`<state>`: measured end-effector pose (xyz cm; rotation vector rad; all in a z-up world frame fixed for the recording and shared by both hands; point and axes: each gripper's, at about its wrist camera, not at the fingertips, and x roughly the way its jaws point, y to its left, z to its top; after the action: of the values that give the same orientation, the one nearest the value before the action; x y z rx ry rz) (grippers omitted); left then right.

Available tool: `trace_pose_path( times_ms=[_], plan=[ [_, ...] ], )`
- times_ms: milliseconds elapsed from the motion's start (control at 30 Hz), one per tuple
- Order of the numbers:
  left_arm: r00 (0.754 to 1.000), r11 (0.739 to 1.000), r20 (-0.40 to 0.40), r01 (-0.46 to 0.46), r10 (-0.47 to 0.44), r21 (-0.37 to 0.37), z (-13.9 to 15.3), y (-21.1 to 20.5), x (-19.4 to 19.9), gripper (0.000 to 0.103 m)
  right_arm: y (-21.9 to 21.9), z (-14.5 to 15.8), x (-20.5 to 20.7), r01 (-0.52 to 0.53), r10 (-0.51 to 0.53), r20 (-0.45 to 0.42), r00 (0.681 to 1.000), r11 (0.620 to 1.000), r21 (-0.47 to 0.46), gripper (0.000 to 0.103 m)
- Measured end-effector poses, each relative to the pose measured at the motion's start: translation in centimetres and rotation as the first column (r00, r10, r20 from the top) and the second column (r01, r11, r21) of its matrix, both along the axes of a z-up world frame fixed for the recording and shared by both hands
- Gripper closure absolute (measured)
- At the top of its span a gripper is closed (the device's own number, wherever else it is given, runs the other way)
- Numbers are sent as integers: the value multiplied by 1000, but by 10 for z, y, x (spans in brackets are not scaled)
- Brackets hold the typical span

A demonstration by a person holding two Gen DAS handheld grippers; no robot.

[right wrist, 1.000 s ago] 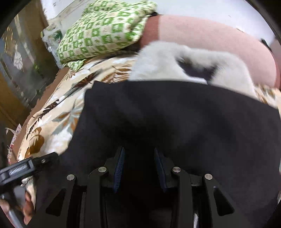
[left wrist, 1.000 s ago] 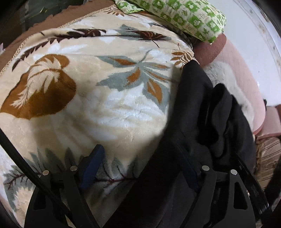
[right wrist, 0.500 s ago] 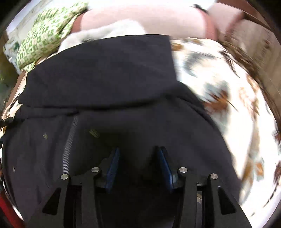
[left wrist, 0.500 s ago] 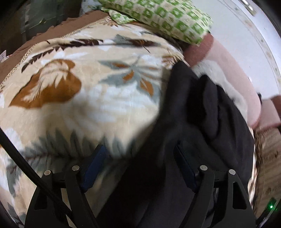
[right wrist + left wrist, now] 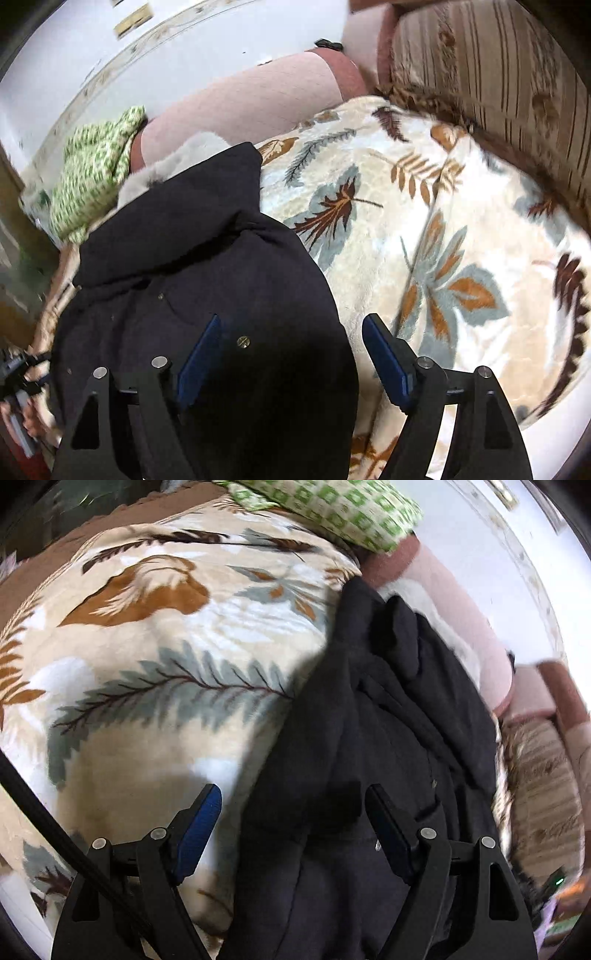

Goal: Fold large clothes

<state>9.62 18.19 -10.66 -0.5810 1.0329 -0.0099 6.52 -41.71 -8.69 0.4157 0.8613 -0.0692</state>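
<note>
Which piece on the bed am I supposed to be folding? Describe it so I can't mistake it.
Start from the cream leaf-print blanket that covers the bed. On it lies a dark coat, running up toward the green checked pillow and the pink bolster. It is the only plain black thing there, with pale fur trim at its far end and a small brass snap.

Black jaws, blue pads, silver screws

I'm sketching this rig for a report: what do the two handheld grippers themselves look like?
Both the left gripper and right gripper have black plastic fingers with triangular cut-outs, silver round pivot pins and flat blue pads. A black cable crosses the left one's view.
</note>
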Motion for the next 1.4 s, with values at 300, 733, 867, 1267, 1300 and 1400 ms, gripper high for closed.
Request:
trace_pose_path(
  times_ms=[300, 733, 867, 1267, 1300, 1400],
  plan=[
    [992, 962, -39, 105, -118, -254, -29, 8, 31, 24, -31, -48, 18, 23, 1, -74, 997, 948, 317, 20],
    [961, 915, 55, 275, -271, -296, -22, -35, -24, 24, -4, -66, -9, -170, 224, -20, 974, 792, 586, 21],
    [956, 916, 66, 293, -286, -273, -24, -42, -32, 24, 12, -64, -21, -207, 263, -16, 965, 793, 573, 22],
    [972, 937, 82, 233, -219, -259, -42, -49, -32, 15, 33, -71, -27, -164, 196, -5, 981, 832, 530, 21],
    [974, 941, 73, 227, -216, -250, -41, -49, -33, 15, 33, -72, -28, -160, 189, -1, 982, 833, 530, 21],
    [975, 961, 47, 220, -215, -169, -29, -60, -36, 29, 37, -67, -33, -160, 199, -17, 980, 836, 525, 59]
  ],
)
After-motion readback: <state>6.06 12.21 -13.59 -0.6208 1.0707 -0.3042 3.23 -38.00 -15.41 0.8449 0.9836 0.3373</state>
